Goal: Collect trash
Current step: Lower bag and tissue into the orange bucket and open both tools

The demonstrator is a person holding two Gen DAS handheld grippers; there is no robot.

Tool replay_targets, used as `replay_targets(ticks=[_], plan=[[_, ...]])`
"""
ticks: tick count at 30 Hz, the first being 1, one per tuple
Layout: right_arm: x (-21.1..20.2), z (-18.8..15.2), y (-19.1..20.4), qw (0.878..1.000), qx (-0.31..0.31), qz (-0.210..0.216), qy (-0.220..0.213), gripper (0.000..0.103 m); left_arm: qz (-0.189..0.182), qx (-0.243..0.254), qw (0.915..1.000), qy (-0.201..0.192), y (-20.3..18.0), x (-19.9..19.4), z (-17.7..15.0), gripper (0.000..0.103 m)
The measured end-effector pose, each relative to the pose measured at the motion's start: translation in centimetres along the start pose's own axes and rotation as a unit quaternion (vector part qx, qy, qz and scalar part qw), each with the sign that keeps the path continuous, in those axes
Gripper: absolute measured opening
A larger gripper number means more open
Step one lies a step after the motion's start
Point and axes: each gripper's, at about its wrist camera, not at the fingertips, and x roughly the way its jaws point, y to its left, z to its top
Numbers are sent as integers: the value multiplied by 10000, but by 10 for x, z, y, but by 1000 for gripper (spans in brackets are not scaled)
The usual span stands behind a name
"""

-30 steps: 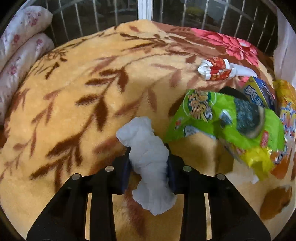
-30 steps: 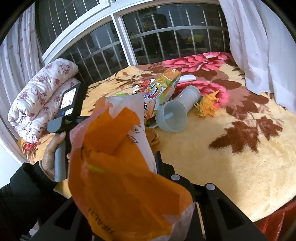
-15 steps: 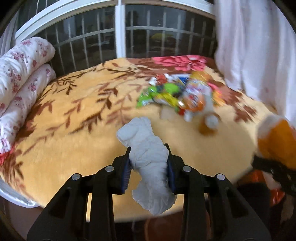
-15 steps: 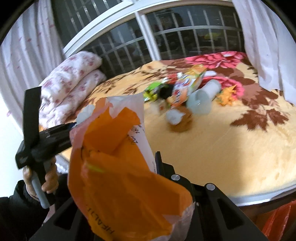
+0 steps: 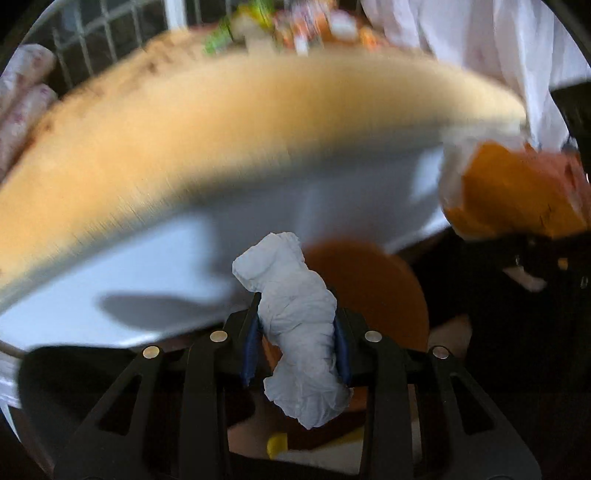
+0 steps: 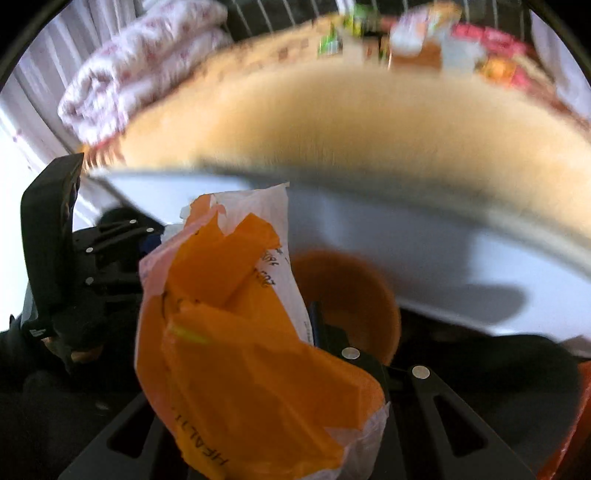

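The left gripper (image 5: 295, 350) angles steeply down, jaws clamped on a crumpled tissue (image 5: 297, 325) above an orange bin (image 5: 373, 291). The right gripper (image 6: 295, 332), tilted likewise, pinches an orange wrapper (image 6: 236, 332) beside it. Behind, the bed (image 5: 221, 122) carries blurred litter (image 5: 288, 22).

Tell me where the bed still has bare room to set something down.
The near stretch of the yellow blanket is bare, from its front edge back to the trash pile. It is crowded at the far edge with wrappers and a cup, and the folded quilt borders the left end.
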Motion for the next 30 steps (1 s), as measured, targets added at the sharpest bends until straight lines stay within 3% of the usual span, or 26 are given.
replay_targets(ticks=[3, 7, 14, 16, 17, 18, 19, 30], plan=[[32, -7, -9, 9993, 161, 56, 343, 14, -155, -33, 9987, 475, 2, 28, -7, 32], [72, -16, -20, 9964, 327, -57, 781, 14, -93, 35, 9968, 798, 3, 54, -5, 32], [100, -19, -29, 9926, 387, -24, 1154, 15, 5, 266, 9899, 1391, -7, 90, -7, 32], [103, -18, -32, 9919, 389, -106, 1208, 29, 77, 303, 9877, 1531, -9, 97, -7, 37], [104, -18, -33, 9914, 382, -175, 1241, 56, 79, 311, 9866, 1599, -9, 100, -7, 54], [109, -9, -26, 9914, 407, -289, 1212, 72, 135, 322, 9855, 1663, -10, 102, -9, 75], [107, -9, -27, 9917, 425, -363, 1154, 73, 202, 342, 9857, 1637, -11, 102, -10, 80], [82, -12, -46, 9922, 837, -379, 847, 73, 161, 344, 9883, 1474, -10, 92, -8, 81]])
